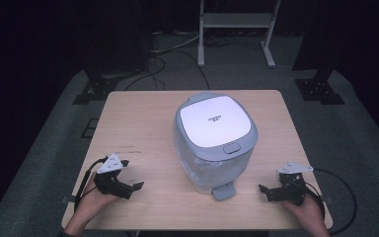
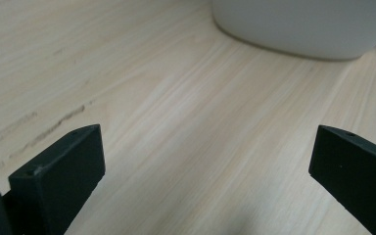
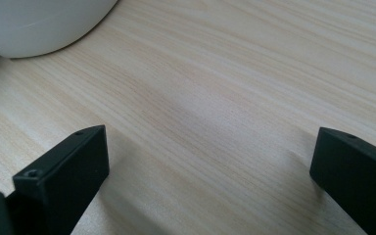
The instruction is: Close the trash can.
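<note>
A grey rice cooker (image 1: 215,143) with a white lid stands mid-table (image 1: 138,118), its lid logo too small to read. The left gripper (image 1: 128,187) and right gripper (image 1: 269,191) rest near the front corners, jaws spread, empty.

lab/studio | black curtains (image 1: 39,39) | metal stand (image 1: 237,22) | floor cables (image 1: 168,54)

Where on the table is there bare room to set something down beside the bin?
Bare wood runs along the table left of the lidded bin, up to the far left corner, and on a narrower strip to its right. It is tightest at the near edge, between the left gripper, the bin's pedal and the right gripper.
</note>
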`<move>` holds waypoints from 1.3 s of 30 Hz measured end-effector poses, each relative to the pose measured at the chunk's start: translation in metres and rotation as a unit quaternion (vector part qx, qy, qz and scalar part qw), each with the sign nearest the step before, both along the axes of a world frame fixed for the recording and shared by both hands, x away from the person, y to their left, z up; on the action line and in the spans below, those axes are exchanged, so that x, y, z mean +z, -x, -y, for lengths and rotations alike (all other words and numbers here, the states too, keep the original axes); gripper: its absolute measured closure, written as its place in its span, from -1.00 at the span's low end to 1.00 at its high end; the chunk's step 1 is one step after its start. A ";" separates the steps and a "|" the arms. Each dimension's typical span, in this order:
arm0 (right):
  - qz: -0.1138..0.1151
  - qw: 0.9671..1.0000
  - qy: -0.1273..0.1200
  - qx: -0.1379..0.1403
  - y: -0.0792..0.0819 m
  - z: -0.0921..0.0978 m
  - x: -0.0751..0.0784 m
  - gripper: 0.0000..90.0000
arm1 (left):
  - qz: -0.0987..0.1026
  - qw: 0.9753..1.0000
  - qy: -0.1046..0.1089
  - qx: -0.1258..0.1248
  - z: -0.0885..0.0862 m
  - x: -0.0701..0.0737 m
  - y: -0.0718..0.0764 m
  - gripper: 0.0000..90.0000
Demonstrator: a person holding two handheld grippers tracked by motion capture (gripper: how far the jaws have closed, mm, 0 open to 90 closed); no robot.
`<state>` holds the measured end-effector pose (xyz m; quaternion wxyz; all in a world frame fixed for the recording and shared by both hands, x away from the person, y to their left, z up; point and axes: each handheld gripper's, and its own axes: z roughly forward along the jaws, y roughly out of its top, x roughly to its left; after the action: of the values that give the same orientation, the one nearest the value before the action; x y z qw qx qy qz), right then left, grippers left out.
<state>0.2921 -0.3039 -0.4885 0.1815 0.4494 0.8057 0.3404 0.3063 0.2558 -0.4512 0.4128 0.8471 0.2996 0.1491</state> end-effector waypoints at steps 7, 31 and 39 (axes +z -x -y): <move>0.000 1.000 0.000 0.000 0.000 0.000 0.000 -1.00 | -0.016 1.000 -0.024 0.003 -0.004 -0.010 0.000 -1.00; 0.000 1.000 0.000 0.000 0.000 0.000 0.000 -1.00 | -0.041 0.998 -0.050 0.014 -0.006 -0.025 -0.002 -1.00; 0.000 1.000 0.000 0.000 0.000 0.000 0.000 -1.00 | -0.047 0.997 -0.057 0.015 -0.007 -0.029 -0.002 -1.00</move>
<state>0.2921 -0.3039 -0.4885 0.1816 0.4494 0.8058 0.3403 0.3082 0.2623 -0.4805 0.3470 0.8707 0.3226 0.1320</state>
